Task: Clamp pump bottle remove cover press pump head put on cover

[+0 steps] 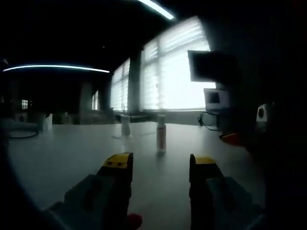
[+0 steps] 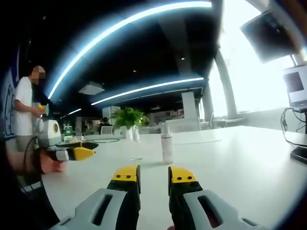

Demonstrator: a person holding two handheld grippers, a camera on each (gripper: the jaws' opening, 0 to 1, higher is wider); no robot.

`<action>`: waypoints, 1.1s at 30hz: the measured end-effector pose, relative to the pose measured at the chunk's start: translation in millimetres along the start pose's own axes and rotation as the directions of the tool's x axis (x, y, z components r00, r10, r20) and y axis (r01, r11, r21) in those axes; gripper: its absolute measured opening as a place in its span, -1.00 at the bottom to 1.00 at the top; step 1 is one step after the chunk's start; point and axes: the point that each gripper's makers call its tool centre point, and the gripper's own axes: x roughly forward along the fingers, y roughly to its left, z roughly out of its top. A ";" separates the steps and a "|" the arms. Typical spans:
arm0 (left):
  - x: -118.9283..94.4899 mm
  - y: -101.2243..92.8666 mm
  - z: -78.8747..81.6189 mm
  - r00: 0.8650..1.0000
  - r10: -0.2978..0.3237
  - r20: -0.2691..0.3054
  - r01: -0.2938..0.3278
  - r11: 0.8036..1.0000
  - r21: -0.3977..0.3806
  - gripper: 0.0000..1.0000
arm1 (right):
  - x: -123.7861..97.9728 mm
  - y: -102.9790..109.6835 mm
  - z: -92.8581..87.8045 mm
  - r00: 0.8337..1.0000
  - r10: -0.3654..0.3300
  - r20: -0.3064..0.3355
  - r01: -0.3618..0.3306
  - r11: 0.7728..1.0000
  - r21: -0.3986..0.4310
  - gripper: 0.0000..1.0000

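Pump bottle [image 1: 161, 135] upright on white table [image 1: 72, 158], cover on, well ahead of both grippers; left gripper [image 1: 160, 165] jaws wide, empty; right gripper [image 2: 154, 176] jaws narrow, empty

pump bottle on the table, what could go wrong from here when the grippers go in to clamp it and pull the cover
The pump bottle is tall, narrow and stands free on the table, so a jaw touching it off-centre could tip it. The left gripper and right gripper are both open and short of it; closing early would miss. The left gripper view is dark against the bright windows, which may make lining up on the cover harder.
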 end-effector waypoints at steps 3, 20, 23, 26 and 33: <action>9.3 -3.1 3.2 1.000 -0.007 0.004 0.007 1.000 -0.009 -0.24 | 0.3 -0.2 0.0 1.000 0.000 0.000 0.000 1.000 0.002 -0.65; 67.2 -11.7 5.5 1.000 -0.003 -0.003 0.002 0.992 -0.126 -0.20 | 0.0 -0.7 0.8 1.000 0.002 0.005 -0.002 1.000 0.010 -0.66; 73.6 -14.2 5.7 1.000 0.007 -0.006 -0.007 0.994 -0.114 -0.20 | 0.0 -0.7 0.7 1.000 0.002 0.005 -0.002 1.000 0.010 -0.66; 78.9 -11.8 5.2 1.000 0.026 -0.004 -0.026 0.987 -0.159 -0.20 | -0.2 0.1 0.9 1.000 0.004 0.006 -0.004 1.000 0.009 -0.67; 95.9 -11.7 -4.7 0.999 0.022 -0.033 -0.026 0.992 -0.122 -0.20 | -0.3 1.3 1.1 1.000 0.007 0.008 -0.007 1.000 0.011 -0.67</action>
